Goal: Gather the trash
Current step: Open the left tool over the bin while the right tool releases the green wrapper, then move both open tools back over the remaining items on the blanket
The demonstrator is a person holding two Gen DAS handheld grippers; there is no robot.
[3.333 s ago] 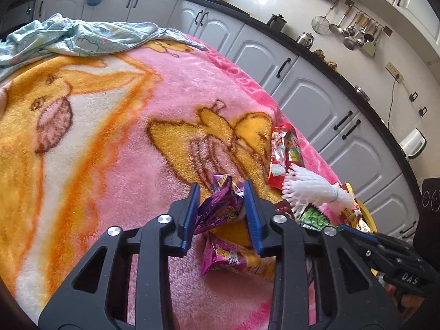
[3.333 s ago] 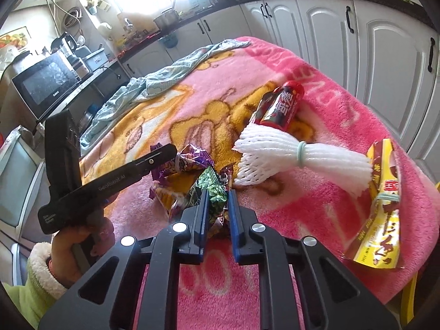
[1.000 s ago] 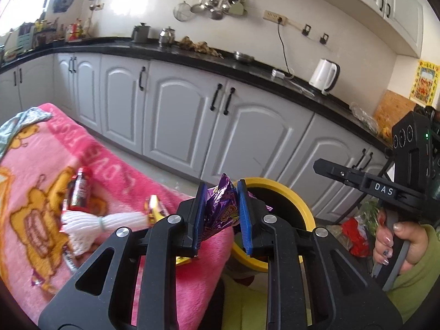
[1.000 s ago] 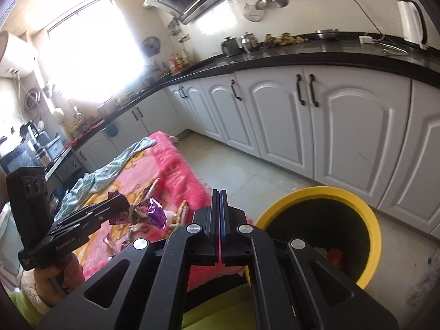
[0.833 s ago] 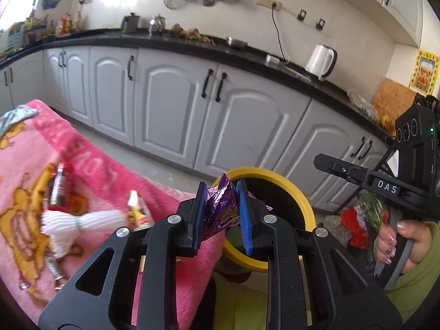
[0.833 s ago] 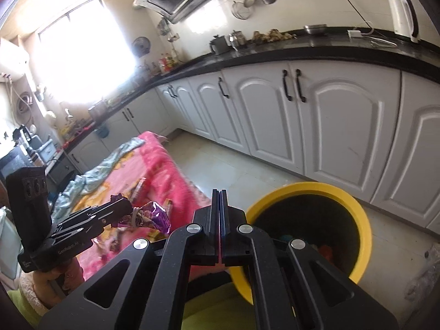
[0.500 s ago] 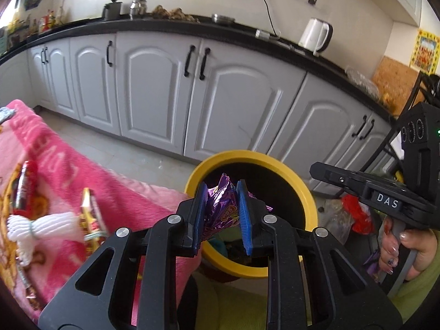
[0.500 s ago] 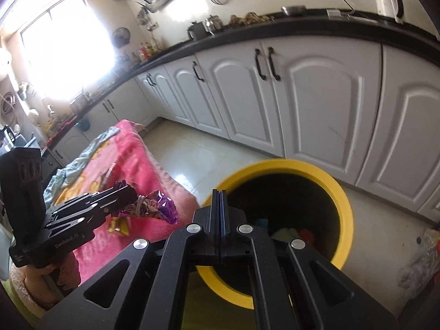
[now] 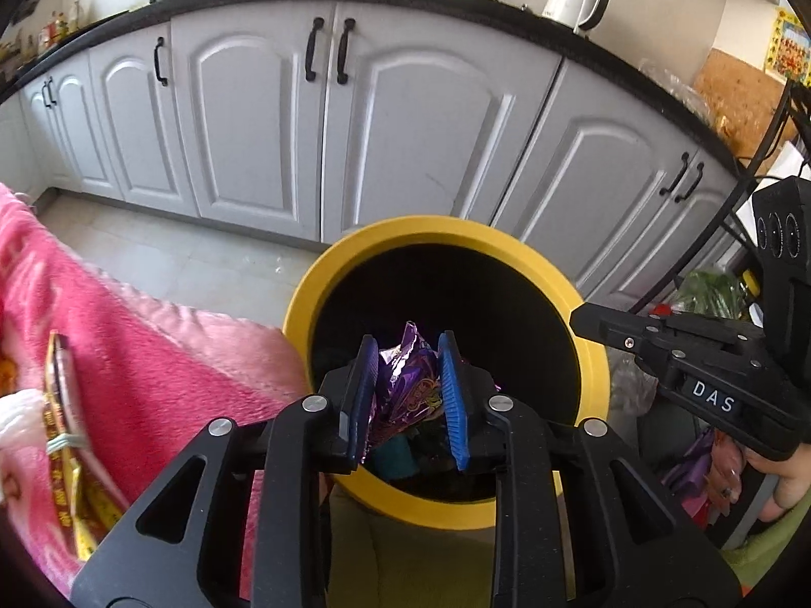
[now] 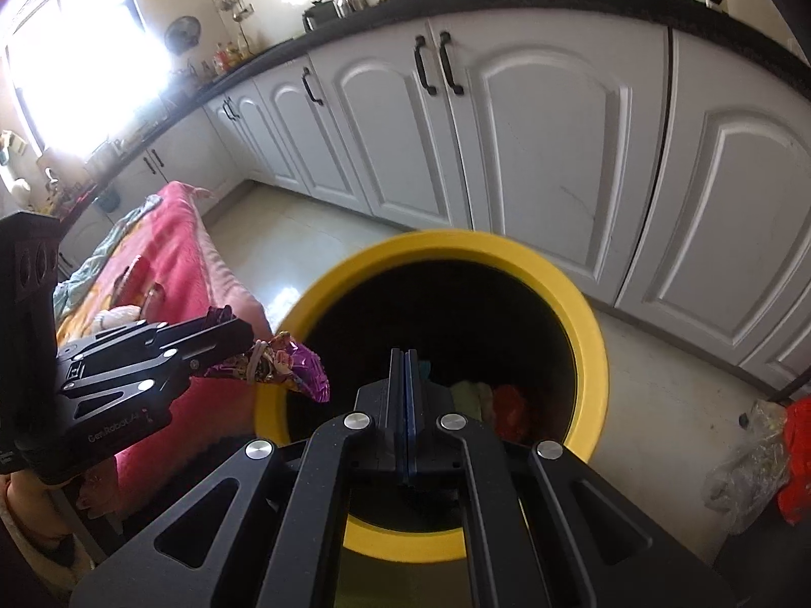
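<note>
My left gripper (image 9: 408, 354) is shut on a crumpled purple snack wrapper (image 9: 408, 390) and holds it over the open mouth of the yellow trash bin (image 9: 456, 233). From the right wrist view the same wrapper (image 10: 284, 365) hangs at the bin's left rim (image 10: 583, 314). My right gripper (image 10: 404, 359) is shut with nothing between its pads, above the bin opening. It also shows at the right of the left wrist view (image 9: 659, 334). Trash lies at the bin's bottom (image 10: 507, 400).
The pink blanket (image 9: 142, 354) lies left of the bin, with a yellow wrapper (image 9: 66, 405) and white foam netting (image 10: 119, 315) on it. White cabinets (image 9: 329, 126) stand behind. Plastic bags (image 10: 760, 451) lie on the floor at right.
Both grippers have swung from the blanket toward the bin. The left gripper with the purple wrapper is now over the bin mouth. The right gripper has stayed shut and empty.
</note>
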